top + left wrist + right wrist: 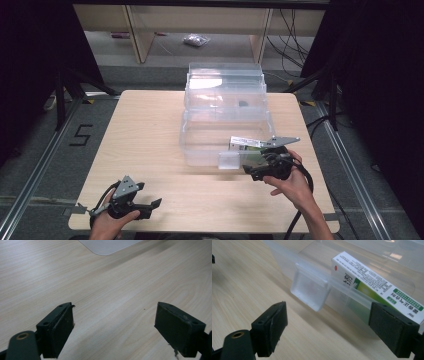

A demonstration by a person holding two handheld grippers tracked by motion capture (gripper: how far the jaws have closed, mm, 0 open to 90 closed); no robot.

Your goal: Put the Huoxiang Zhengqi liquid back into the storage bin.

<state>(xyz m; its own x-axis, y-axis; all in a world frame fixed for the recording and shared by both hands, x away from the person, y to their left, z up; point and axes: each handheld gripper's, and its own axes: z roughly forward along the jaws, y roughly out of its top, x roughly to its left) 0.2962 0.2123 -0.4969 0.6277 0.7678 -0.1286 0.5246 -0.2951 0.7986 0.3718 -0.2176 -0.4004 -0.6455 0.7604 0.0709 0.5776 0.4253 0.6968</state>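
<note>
A clear plastic storage box [200, 135] stands open at the middle of the table, its lid tilted up behind it. A white and green carton [245, 143] leans inside against the front wall, its top end above the rim. My right gripper [257, 165] hovers just in front of that wall, open and holding nothing. In the right gripper view its wide-apart jaws [328, 312] frame the carton [374, 282] and the box's clear latch flap [309, 291]. My left gripper [150, 196] rests open near the front left edge, over bare wood [113, 312].
The wooden table [145, 130] has free room left of the box and along the front. A small dark item [243, 104] lies in the box's rear part. A corner of the box [107, 245] shows in the left gripper view. Dark stands flank the table.
</note>
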